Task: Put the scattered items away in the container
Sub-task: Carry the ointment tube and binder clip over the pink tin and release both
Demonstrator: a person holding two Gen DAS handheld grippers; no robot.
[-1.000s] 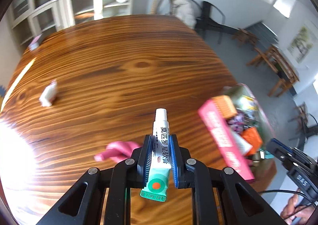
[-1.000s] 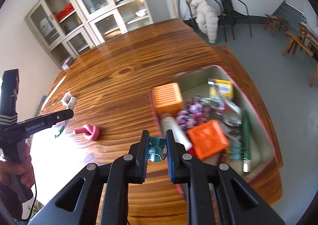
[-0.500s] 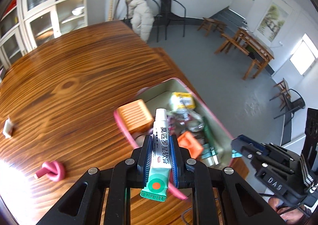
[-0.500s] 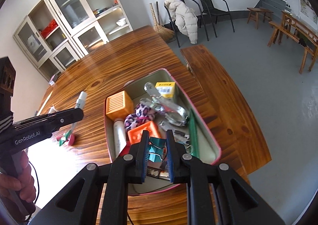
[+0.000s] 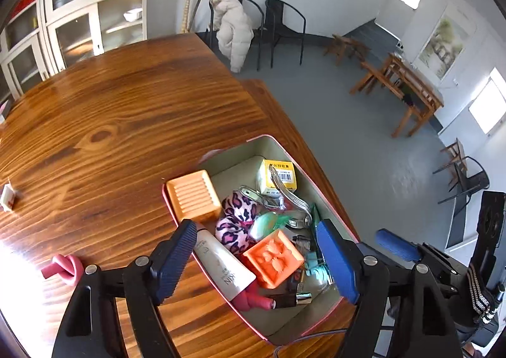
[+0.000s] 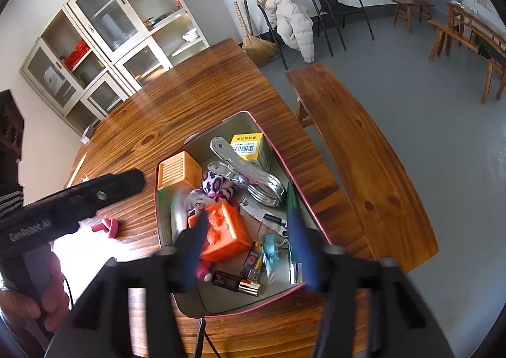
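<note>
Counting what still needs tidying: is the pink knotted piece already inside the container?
No, the pink knotted piece lies on the wooden table, outside the container and apart from its rim.

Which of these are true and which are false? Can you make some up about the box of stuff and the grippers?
1. Both grippers are open. True: the left gripper and right gripper have just been opening, nothing between the jaws.
2. The container is empty. False: it holds many items.
3. The pink knotted thing is inside the container. False: it lies on the table.
4. A yellow box with a barcode is in the container. True.
5. The orange block lies on the floor. False: it is in the container.
</note>
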